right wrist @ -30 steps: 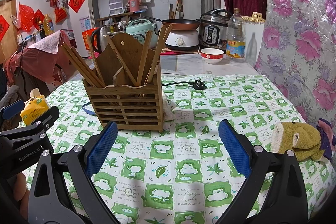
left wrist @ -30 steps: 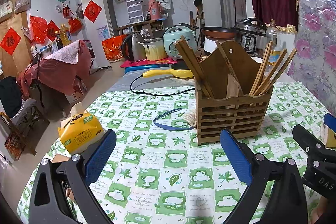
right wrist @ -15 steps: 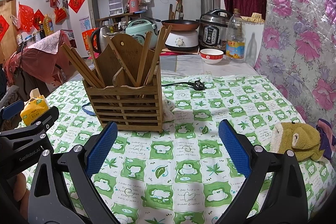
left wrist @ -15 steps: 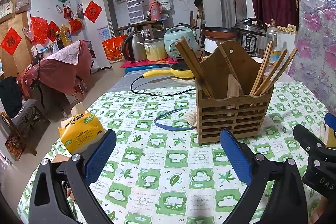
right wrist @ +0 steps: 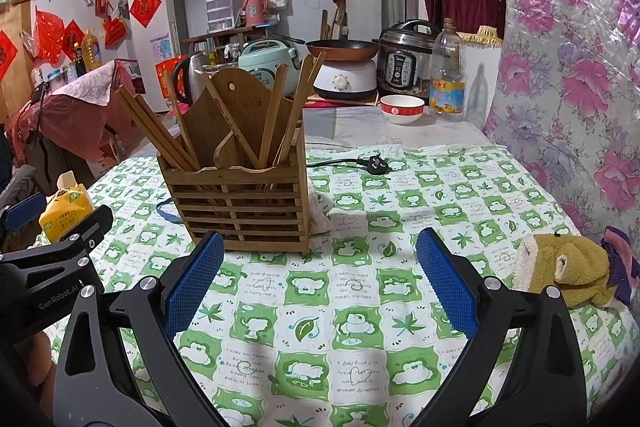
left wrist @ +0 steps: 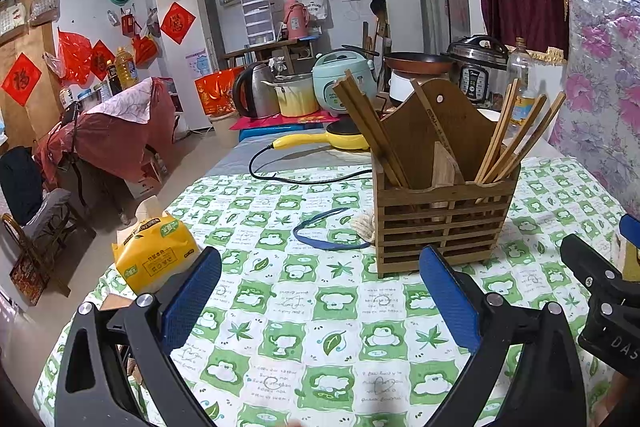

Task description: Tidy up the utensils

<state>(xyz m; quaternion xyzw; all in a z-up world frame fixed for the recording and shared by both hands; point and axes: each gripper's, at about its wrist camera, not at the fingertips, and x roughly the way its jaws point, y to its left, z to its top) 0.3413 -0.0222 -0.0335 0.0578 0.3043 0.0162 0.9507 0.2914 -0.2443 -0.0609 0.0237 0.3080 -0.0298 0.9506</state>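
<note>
Nothing has moved since a second ago: both the left gripper (left wrist: 320, 297) and right gripper (right wrist: 320, 277) hang spread and empty just short of the slatted wooden utensil holder (right wrist: 240, 205), its brown wooden chopsticks (right wrist: 272, 115) leaning upward, about equally near either.

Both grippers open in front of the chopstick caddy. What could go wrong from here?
1. The chopsticks lean far outward; pulling one could tip the light slatted wooden holder or drag its neighbours out.
2. The left gripper and right gripper sit close side by side, so they may collide when reaching in.
3. The blue band beside the holder could snag a finger.
</note>
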